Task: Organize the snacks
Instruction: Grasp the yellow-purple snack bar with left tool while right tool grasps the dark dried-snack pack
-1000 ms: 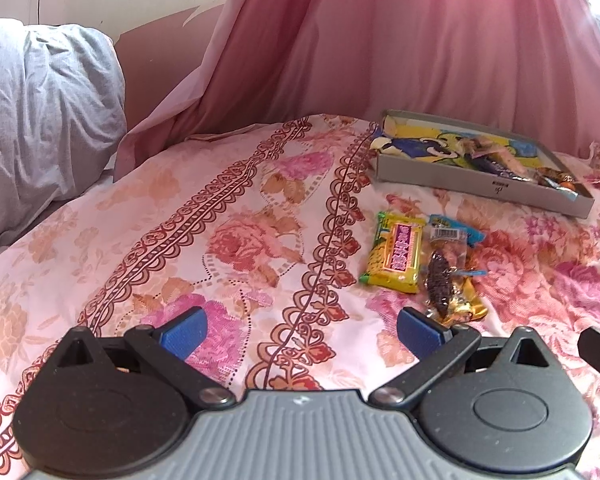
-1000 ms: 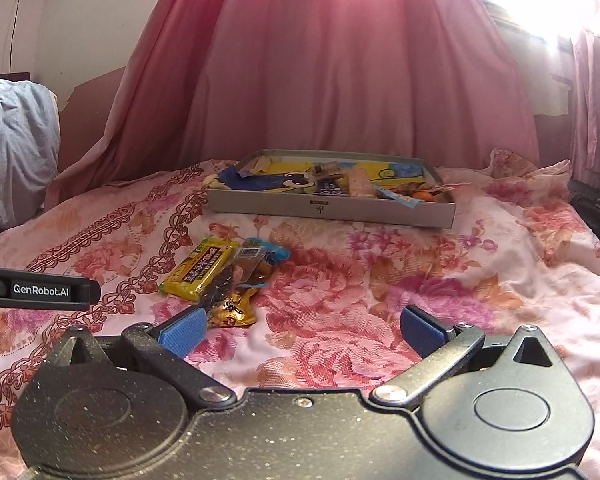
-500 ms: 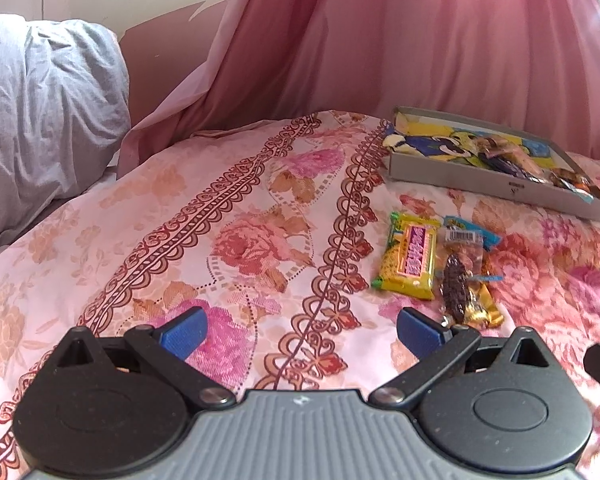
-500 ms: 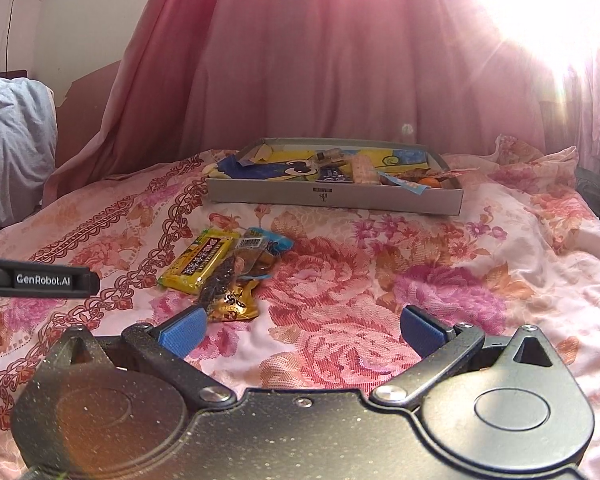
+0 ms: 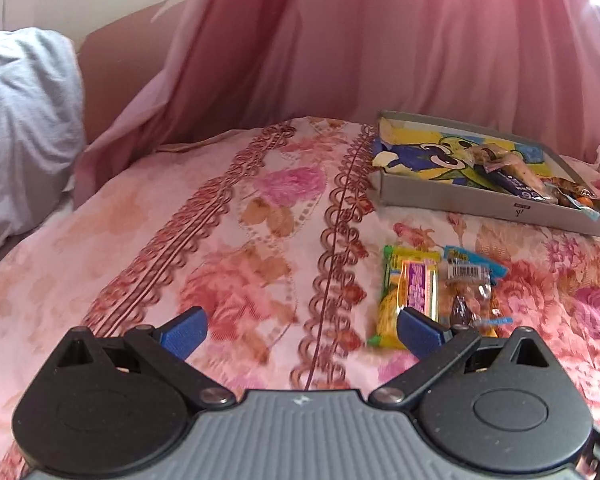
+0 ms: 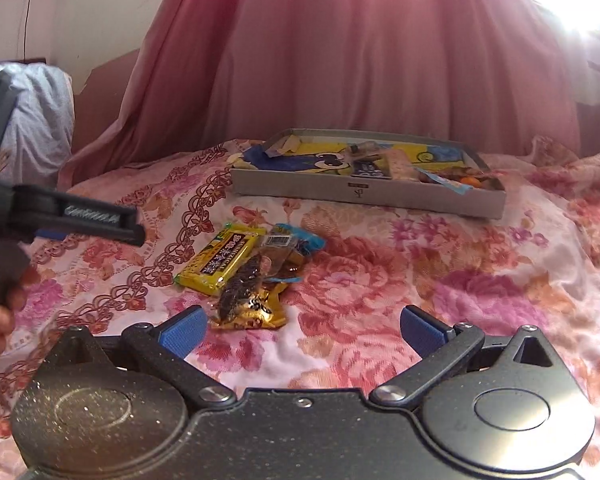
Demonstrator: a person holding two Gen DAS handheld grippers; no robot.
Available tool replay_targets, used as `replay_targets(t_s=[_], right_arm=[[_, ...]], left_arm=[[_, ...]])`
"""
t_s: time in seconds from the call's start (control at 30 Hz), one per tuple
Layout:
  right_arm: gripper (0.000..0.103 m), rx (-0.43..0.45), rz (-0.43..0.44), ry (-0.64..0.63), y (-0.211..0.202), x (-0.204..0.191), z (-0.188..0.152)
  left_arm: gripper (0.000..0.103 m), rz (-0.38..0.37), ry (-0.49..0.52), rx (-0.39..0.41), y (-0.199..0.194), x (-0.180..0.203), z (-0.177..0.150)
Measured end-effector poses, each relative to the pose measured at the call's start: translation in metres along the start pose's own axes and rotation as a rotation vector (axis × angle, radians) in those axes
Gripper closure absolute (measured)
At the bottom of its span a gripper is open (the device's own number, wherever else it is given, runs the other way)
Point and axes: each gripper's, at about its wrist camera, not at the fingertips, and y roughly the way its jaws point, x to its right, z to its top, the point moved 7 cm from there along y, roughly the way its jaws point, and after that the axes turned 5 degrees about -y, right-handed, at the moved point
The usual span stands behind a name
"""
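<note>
A small pile of snacks lies on the floral bedspread: a yellow bar, a clear packet with a blue header, and a gold packet with dark pieces on it. Behind them stands a shallow grey box holding several more snacks on a cartoon lining. My left gripper is open with nothing between its fingers, its right fingertip just in front of the yellow bar. My right gripper is open too, the gold packet close to its left fingertip.
A pink curtain hangs behind the bed. A grey-white pillow lies at the left. In the right wrist view the left gripper's body and a hand show at the left edge. Bright window light glares at the upper right.
Both grippers have moved forward toward the snack pile, which looks larger and nearer now. Both stay open. The snacks and box have not moved.
</note>
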Motion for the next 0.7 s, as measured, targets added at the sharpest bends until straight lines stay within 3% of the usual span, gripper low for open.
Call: replay_targets(t_s=[0.23,0.5,0.7], right_arm=[[0.001,-0.051,-0.005,-0.046,0.047,-0.024,0.017],[0.001,-0.164,-0.104,-0.039,0.114,-0.041,0.027],[0.001,-0.188,-0.112,-0.072,0.128,-0.039,0.020]], left_arm=[[0.001,-0.049,-0.038,0.033,0.032,-0.005,0.019],[0.001,-0.096,-0.192,-0.032,0.049,-0.021,0.023],[0.001,-0.120,-0.213,-0.046,0.057,-0.023,0.016]])
